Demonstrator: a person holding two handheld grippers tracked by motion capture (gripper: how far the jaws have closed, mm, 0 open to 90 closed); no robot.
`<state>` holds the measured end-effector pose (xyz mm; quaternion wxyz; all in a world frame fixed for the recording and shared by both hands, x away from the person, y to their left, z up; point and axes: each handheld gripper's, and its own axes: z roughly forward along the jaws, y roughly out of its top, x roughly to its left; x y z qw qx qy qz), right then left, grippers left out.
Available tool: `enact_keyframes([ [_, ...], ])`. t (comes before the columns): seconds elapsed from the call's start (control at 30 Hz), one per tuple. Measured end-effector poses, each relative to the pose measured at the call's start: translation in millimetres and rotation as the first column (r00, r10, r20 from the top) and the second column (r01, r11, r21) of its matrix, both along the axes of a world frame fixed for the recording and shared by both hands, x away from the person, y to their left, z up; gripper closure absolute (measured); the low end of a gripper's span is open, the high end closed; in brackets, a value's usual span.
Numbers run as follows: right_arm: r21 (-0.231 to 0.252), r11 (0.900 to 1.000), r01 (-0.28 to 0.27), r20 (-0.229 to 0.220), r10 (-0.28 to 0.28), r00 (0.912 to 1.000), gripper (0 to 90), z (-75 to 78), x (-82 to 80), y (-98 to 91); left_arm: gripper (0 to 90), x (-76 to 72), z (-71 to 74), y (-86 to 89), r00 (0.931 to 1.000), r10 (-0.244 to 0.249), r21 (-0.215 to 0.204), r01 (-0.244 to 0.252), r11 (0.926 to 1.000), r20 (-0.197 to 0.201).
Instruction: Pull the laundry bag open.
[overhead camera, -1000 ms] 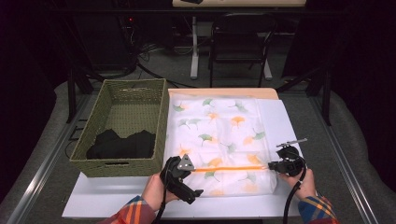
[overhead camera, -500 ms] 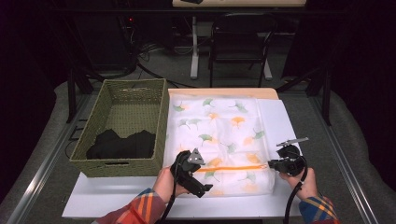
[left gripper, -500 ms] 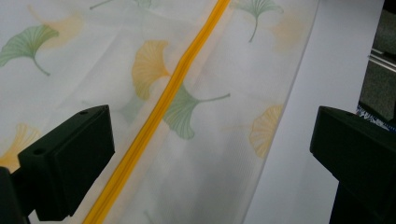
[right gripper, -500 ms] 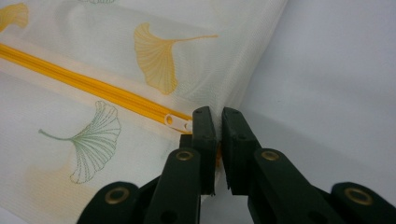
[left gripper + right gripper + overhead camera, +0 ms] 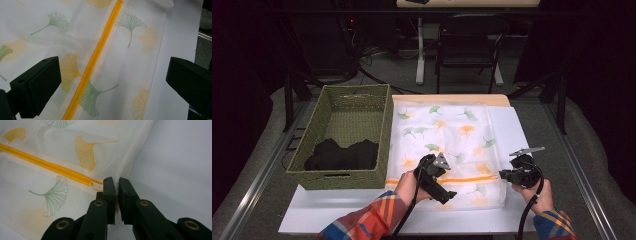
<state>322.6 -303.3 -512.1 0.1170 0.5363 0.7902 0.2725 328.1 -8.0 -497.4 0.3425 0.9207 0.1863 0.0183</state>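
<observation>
While the right tongs (image 5: 117, 185) pinch the mesh bag (image 5: 447, 145) (edge by its zipper (image 5: 50, 167)), left tongs (image 5: 112, 82) agape above.

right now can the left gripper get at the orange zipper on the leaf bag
Probably yes: the left gripper hangs open over the mesh bag, and the orange zipper runs bare between its jaws. The right gripper pinches the bag's edge, well aside.

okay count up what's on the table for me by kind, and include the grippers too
Baskets: 1, a woven basket
Dark clothes: 1 heap inside the basket
Mesh bags: 1, leaf-print bag with a yellow zipper
Grippers: 2, left gripper and right gripper
Total: 5
</observation>
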Motion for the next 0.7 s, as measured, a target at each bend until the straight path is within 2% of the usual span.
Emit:
enact_keyframes([
  [0.43, 0.014, 0.9997, -0.022, 0.033, 0.022, 0.9992, 85.4, 3.7, -2.5, -1.2, 0.0, 8.5, -10.3, -43.7, 0.9977, -0.067, 0.008, 0.067, 0.9977, -0.013],
  [0.7, 0.015, 0.9996, -0.024, 0.039, 0.023, 0.9990, 85.5, 7.8, -3.9, -0.4, 0.0, 10.9, -12.3, -60.3, 0.9957, -0.092, 0.007, 0.092, 0.9957, -0.009],
])
